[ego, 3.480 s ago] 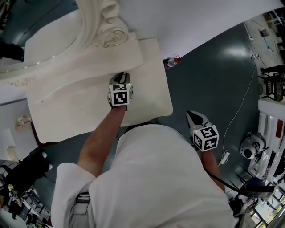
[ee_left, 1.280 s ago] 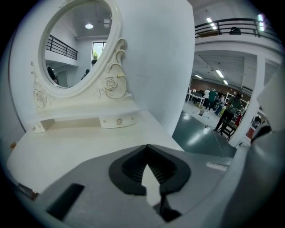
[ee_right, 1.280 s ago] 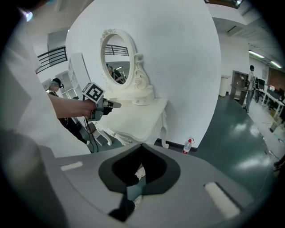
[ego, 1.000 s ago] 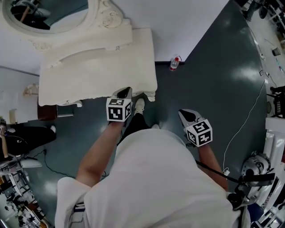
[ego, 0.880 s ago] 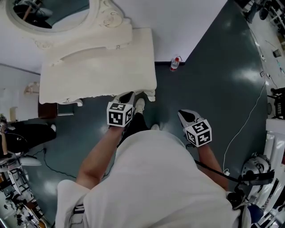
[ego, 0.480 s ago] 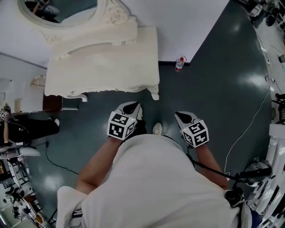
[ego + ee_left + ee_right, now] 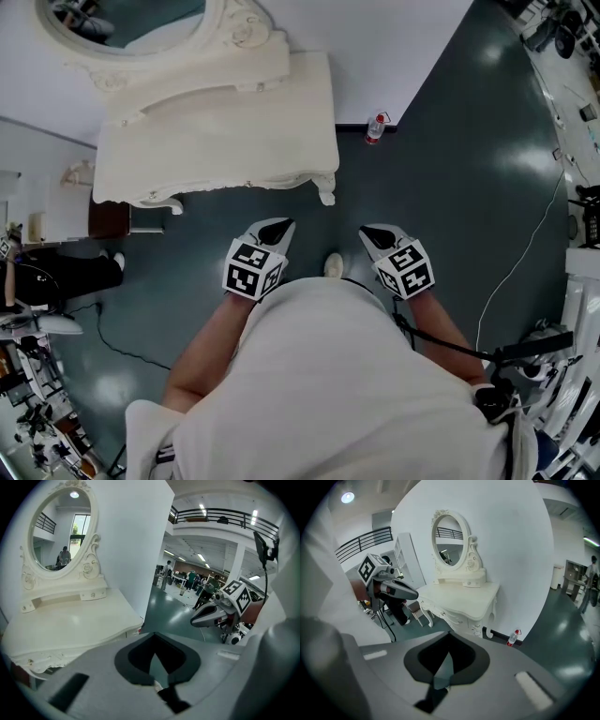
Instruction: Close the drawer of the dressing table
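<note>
Drawer (image 7: 225,185) seemingly flush, long axis left-right, facing person (image 7: 328,375) | left claw (image 7: 283,225), right claw (image 7: 367,231) together, empty

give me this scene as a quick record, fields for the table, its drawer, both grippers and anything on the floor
dressing table: white, against the wall, oval mirror on top
drawer: looks shut, front flush with the table edge
left gripper: jaws together, nothing between them, over the floor, apart from the table
right gripper: jaws together, nothing between them, also clear of the table
bottle: red cap, upright on the floor by the wall, right of the table in the head view
</note>
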A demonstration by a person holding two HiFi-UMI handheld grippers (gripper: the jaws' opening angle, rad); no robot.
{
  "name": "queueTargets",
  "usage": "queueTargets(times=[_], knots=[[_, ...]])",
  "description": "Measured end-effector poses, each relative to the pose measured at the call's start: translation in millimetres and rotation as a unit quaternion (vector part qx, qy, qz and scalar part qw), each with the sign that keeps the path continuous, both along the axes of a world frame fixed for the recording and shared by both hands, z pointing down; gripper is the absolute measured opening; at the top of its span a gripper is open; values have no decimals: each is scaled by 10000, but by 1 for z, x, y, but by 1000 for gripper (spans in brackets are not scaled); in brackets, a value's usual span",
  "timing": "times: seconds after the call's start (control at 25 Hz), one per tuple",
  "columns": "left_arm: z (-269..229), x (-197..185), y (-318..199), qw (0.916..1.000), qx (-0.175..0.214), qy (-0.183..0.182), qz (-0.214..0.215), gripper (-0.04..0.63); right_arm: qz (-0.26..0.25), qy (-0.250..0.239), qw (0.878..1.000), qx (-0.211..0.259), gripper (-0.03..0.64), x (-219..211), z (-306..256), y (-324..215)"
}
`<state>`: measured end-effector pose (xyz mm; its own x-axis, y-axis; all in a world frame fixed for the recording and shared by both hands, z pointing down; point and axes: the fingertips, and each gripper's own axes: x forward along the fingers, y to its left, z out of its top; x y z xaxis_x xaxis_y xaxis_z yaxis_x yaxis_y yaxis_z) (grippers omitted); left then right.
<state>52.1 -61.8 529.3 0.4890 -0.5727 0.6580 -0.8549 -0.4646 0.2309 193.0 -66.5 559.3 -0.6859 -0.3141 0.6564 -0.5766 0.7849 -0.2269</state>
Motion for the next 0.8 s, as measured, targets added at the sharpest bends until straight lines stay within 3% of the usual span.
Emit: queueTargets(times=[0.8], knots=[[4, -160, 82, 9991, -9, 237, -348, 3, -582, 270, 9977, 203, 0, -172, -6, 50]])
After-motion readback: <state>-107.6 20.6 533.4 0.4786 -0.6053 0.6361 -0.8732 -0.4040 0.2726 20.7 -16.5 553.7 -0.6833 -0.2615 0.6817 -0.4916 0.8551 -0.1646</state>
